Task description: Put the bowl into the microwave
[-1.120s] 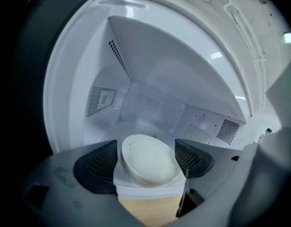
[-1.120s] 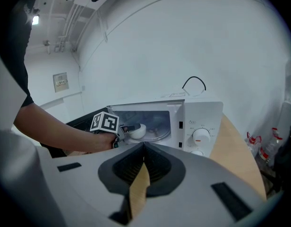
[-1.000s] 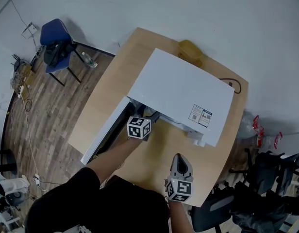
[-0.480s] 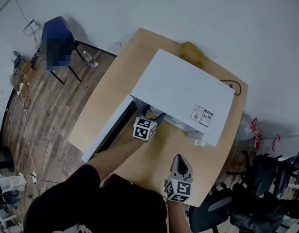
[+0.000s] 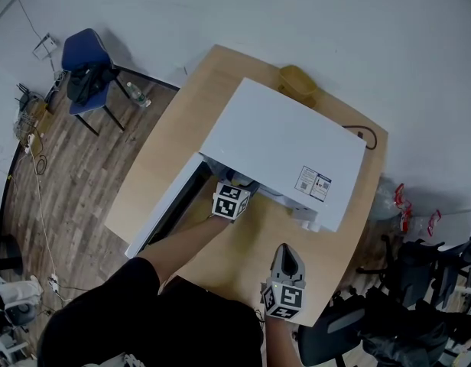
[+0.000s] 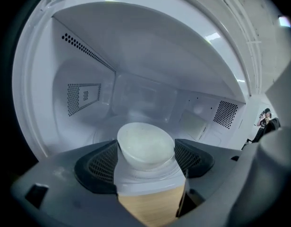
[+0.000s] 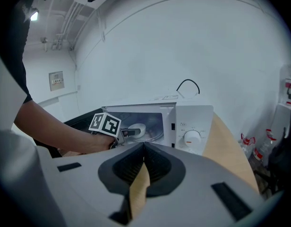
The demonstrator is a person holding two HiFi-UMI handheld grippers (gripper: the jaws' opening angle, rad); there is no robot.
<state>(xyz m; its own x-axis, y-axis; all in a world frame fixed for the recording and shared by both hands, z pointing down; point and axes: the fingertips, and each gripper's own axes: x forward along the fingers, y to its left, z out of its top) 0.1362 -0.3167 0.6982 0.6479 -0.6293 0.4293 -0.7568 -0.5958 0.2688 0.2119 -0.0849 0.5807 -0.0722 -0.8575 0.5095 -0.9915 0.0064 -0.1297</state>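
My left hand-held gripper is clamped on the bowl, with a ribbed dark pad on each side of it. The bowl's smooth, white and round, and it's already inside the open microwave, over the glass turntable. I can't tell whether it's touching the turntable. The cavity is glossy white with curved corners and patches of little perforated vent holes at 9 o'clock and 3 o'clock. The boxy microwave sits on a pale wood counter, and its door hangs open toward 8 o'clock. My right hand-held gripper is down at 6 o'clock with its jaws pressed together on nothing, just wood grain below. The round white dial is at 3 o'clock of the opening
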